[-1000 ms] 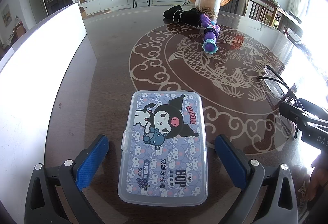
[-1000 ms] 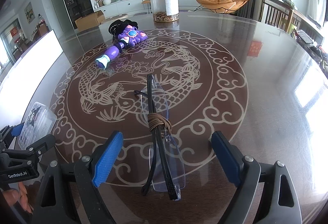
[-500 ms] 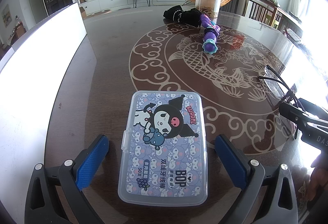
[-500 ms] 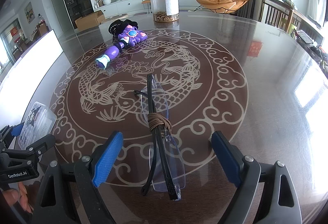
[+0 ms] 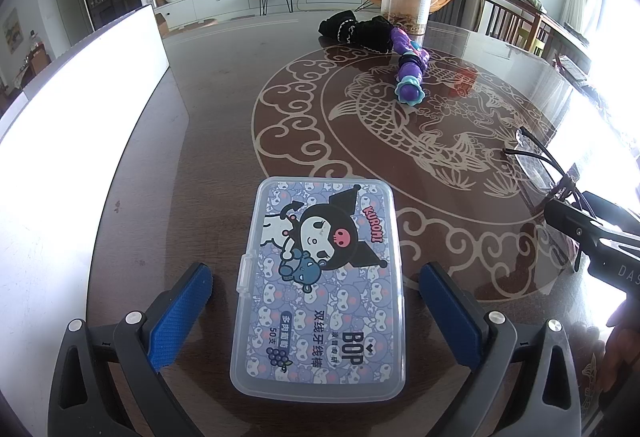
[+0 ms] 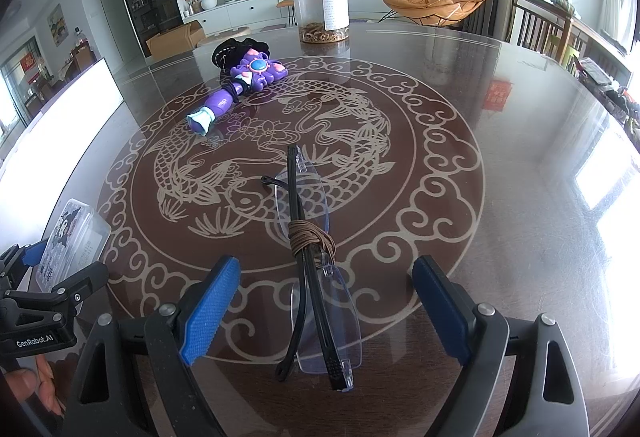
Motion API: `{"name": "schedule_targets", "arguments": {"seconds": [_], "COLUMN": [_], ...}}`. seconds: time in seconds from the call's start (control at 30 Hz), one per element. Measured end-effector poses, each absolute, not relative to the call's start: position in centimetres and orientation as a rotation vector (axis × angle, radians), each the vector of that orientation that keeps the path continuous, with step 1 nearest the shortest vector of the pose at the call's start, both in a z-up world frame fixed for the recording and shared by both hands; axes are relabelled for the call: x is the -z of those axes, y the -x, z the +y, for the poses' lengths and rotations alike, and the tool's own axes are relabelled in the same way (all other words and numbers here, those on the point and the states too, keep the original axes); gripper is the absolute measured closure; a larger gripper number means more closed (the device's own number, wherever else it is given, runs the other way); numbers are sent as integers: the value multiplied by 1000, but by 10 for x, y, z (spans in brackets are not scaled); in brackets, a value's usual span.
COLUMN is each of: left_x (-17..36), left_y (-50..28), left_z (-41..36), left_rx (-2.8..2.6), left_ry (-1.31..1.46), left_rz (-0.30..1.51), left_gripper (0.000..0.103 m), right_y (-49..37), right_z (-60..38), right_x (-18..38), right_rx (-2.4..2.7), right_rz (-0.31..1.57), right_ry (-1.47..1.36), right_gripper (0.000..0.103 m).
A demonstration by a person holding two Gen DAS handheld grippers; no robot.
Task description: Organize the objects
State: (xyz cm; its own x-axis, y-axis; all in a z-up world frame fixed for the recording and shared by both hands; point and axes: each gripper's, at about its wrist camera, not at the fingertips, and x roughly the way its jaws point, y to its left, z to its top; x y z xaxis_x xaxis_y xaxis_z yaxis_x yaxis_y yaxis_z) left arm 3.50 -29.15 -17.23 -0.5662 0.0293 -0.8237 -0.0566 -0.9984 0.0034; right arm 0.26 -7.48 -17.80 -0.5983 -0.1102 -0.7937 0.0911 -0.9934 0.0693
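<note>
A: Two grippers, both spread wide with nothing in them. The left gripper (image 5: 316, 311) straddles the box (image 5: 320, 285), which lies flat on the table (image 5: 208, 165) between its blue pads (image 5: 178, 317), a gap on either side. The right gripper (image 6: 326, 311) straddles the folded glasses (image 6: 316, 269) the same way, neither pad touching them.

B: How would you close on each?

A: My judgement: for the box, keep the pads level with its long sides and squeeze squarely, since the clear plastic looks slick and its latch (image 5: 245, 273) sits on the left-pad side. The glasses are harder. They are thin, low on the glass top, and bound by a brown cord (image 6: 312, 237) just ahead of the pads. I would go low and clamp on the folded temples near the cord, not on the lenses.

B: What lies further out?

A: Ahead and left of the right gripper, well apart, a purple toy (image 6: 240, 85) rests against a black cloth (image 6: 230, 51). Beyond those stands a clear jar (image 6: 320, 7). A white board (image 5: 80, 125) runs along the table edge to the left of the left gripper.

B: Anything in the way?

A: Nothing stands between the pads and their targets. The two grippers are near each other, so swinging inward could make them collide.
</note>
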Motion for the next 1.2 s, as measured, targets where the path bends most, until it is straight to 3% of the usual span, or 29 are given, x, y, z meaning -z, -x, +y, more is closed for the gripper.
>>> {"name": "schedule_targets", "arguments": {"seconds": [0.9,0.97,1.03,1.2], "left_x": [172,171,171,169], "left_y": [-34,-31,-26,-22], "left_z": [-292,-291,-290,-290], "left_rx": [-2733,-2715,-2686,-2528], "left_ry": [1442,1466,1503,1619], "left_rz": [40,43,48,126], "left_gripper": [0,0,0,0], "right_y": [-2,-1,1,10], "right_z": [-75,-76,-79,-94], "right_x": [178,178,180,183], "right_rx": [2712,2705,2686,2574], "right_rz": [-30,-23,-2,143], "right_ry": [-1350,-1354,-1367,-1484], "right_gripper": [14,11,1,0]}}
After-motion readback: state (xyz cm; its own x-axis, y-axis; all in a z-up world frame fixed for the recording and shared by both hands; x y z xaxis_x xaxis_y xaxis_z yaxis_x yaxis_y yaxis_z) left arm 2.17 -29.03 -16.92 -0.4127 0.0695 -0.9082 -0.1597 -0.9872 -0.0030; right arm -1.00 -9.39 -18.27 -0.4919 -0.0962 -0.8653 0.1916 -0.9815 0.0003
